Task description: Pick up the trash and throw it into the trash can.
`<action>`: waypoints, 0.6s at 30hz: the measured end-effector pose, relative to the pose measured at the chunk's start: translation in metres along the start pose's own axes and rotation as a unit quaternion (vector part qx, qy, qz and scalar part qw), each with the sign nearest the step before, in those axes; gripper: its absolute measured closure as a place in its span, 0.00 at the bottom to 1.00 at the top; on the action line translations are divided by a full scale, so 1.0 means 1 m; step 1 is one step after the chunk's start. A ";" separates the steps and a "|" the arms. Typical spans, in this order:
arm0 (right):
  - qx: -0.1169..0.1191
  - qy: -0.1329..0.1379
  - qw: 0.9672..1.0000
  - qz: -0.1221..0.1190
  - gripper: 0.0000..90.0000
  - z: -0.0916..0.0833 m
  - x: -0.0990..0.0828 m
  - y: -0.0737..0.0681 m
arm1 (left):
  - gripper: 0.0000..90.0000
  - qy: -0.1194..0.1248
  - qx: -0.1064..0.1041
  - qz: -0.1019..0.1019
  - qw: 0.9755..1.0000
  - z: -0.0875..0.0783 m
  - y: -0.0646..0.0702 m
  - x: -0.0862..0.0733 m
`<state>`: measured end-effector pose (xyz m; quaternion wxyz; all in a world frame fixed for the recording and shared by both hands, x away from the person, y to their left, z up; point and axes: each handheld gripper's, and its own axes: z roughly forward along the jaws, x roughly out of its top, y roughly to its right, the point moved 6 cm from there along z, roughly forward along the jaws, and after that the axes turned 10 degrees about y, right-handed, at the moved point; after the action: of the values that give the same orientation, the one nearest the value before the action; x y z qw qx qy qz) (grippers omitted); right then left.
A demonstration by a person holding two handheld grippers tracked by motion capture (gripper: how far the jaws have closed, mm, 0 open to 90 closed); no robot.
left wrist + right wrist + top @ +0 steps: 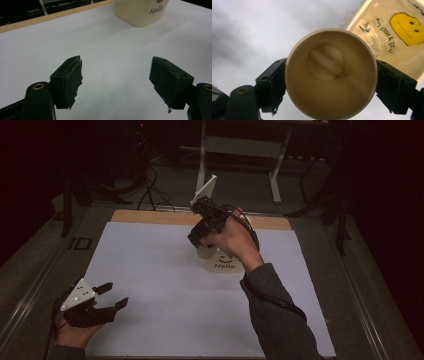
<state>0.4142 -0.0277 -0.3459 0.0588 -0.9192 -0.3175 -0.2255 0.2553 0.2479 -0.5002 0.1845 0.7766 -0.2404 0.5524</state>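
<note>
Gripping a paper cup in my right gripper, I have both black jaws pressed against its sides just under the rim, and my right gripper view looks straight down into its bare, tan inside to the round bottom. From above, my right hand holds that gripper over the far middle of the white sheet covering the tabletop, with the cup's pale body poking out below the jaws. Just beside it, touching or nearly so, stands a cream bag printed "Hello"; its plastic top carries a yellow smiley face close behind the cup. Down at the near left corner, my left gripper rests low over the sheet, jaws spread wide with nothing between them, the worn pads facing that same bag well apart across the white.
</note>
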 end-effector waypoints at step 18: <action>-0.020 -0.005 0.999 0.041 0.20 -0.009 0.000 0.037 | 0.29 -0.001 0.001 0.000 1.000 -0.001 0.000 0.000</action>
<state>0.4331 -0.0590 -0.3362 0.0482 -0.9333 -0.2757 -0.2250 0.2549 0.2484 -0.5004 0.1841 0.7775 -0.2399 0.5514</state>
